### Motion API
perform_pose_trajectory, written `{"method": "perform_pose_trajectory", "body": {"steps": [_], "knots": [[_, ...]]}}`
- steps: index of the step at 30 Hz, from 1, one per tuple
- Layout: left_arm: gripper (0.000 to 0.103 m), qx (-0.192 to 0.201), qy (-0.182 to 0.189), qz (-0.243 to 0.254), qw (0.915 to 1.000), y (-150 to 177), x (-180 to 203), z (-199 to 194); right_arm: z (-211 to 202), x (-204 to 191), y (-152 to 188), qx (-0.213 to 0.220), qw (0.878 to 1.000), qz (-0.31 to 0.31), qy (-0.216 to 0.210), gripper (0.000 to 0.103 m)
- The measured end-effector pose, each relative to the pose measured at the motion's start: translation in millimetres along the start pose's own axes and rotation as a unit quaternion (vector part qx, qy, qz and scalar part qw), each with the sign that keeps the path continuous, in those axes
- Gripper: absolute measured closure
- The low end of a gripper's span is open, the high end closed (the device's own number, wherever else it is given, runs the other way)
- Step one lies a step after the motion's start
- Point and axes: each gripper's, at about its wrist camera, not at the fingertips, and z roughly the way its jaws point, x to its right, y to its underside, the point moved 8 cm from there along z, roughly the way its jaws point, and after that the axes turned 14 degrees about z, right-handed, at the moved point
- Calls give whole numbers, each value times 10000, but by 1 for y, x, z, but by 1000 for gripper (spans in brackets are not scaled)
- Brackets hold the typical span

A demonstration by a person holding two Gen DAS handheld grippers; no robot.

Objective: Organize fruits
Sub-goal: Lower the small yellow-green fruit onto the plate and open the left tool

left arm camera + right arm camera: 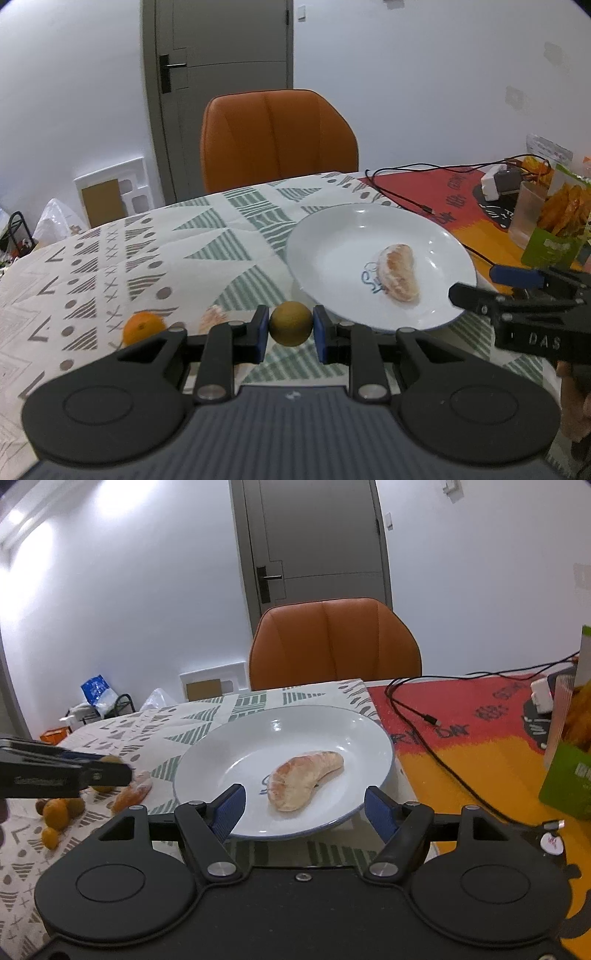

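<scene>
Left wrist view shows the left hand-held gripper [291, 328] closed on a small round brownish-green fruit [290, 323], pinched between its blue pads and carried above the table [207, 243]. What matters for the coming move is that the white plate [332, 236] lies ahead and to the right of this held fruit, its near rim just beyond the right pad, so a short carry forward and rightward would likely bring the fruit over the plate. A peeled citrus segment [399, 273] already rests in the plate, long axis running roughly away from the camera. The right hand-held gripper [304, 808] hovers at the plate's near edge with its jaws spread wide and nothing between them; it is nearer the plate, but the left one has the fruit.

On the cloth, an orange [143, 327] and another peeled piece [214, 317] sit left of the held fruit. Only the right wrist view reveals a cluster of small fruits [57, 814] farther left, partly behind the left gripper; the held fruit itself is barely visible there
</scene>
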Motion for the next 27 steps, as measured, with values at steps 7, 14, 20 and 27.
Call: {"method": "perform_pose_trajectory", "body": {"steps": [7, 14, 20, 27], "knots": [[79, 2, 61, 120, 9999, -13, 10, 15, 0, 1, 5, -53, 9999, 129, -96, 32], [79, 21, 129, 162, 9998, -24, 15, 27, 0, 0, 6, -68, 9997, 174, -139, 32], [75, 85, 135, 188, 9997, -30, 19, 28, 1, -2, 8, -103, 9996, 220, -161, 32], [53, -5, 20, 76, 10000, -23, 6, 21, 3, -5, 8, -143, 9992, 331, -181, 22]]}}
